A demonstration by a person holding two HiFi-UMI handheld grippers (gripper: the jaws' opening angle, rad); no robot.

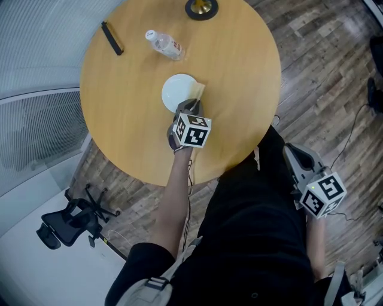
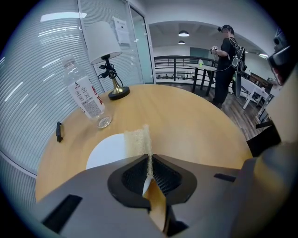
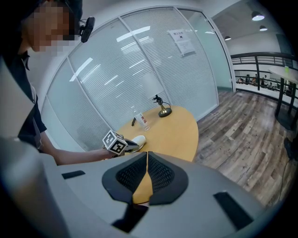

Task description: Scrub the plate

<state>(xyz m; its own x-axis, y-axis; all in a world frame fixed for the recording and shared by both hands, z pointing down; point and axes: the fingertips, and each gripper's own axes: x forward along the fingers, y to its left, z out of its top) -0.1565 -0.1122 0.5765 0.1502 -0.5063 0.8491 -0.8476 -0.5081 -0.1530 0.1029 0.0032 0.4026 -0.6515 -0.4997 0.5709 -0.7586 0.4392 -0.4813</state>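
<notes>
A white plate (image 1: 178, 91) lies near the middle of the round wooden table (image 1: 239, 72). My left gripper (image 1: 190, 109) hangs over the plate's near right rim, shut on a thin beige scouring pad (image 1: 197, 93). In the left gripper view the pad (image 2: 138, 141) stands on edge out of the shut gripper (image 2: 149, 160), over the right side of the plate (image 2: 108, 151). My right gripper (image 1: 292, 152) is off the table beside my leg. In its own view this gripper (image 3: 147, 160) is shut with nothing in it, and the plate (image 3: 139, 139) shows far off.
A clear plastic bottle (image 1: 164, 44) lies just beyond the plate. A black pen-like bar (image 1: 112, 38) lies at the table's far left and a lamp base (image 1: 201, 8) at its far edge. A black office chair (image 1: 69, 222) stands on the floor to the left.
</notes>
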